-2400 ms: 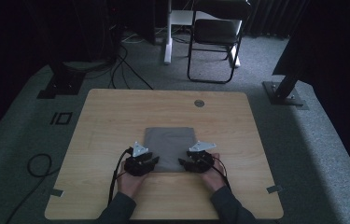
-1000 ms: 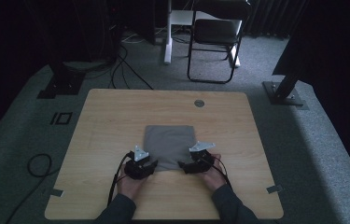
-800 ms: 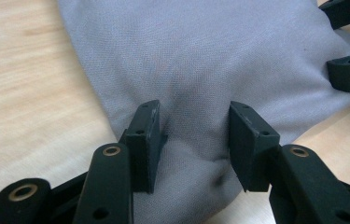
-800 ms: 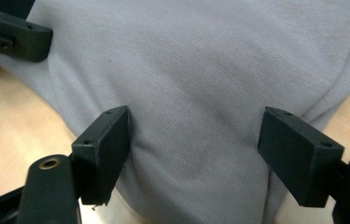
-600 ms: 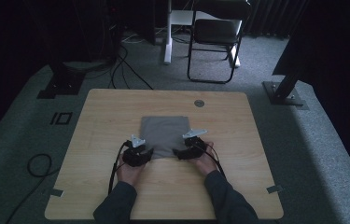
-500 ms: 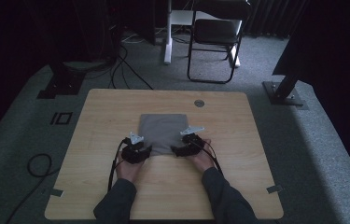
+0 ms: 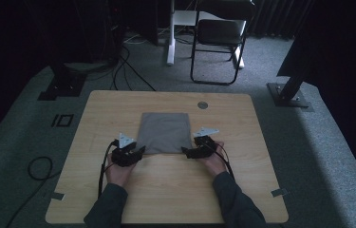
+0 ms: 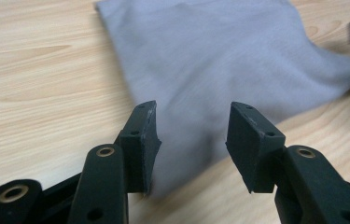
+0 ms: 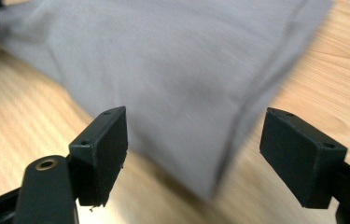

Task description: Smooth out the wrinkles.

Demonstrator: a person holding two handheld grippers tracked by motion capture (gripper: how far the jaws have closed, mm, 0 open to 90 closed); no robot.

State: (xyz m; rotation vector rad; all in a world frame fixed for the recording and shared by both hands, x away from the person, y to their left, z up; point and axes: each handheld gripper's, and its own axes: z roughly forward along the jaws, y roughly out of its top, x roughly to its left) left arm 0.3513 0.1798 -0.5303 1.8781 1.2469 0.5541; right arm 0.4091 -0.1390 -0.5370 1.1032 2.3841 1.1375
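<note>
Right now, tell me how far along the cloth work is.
Done: the grey cloth lies flat as a neat rectangle on the table. In hand: the left gripper and the right gripper sit open at its two near corners, jaws either side of the fabric, clamping nothing. Left: probably closing on those corners for another fold, though that is a guess.

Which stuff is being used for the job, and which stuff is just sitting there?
In use:
grey cloth
left gripper, jaws open
right gripper, jaws open
table

Just there:
chair
floor cables
round table cap
</note>
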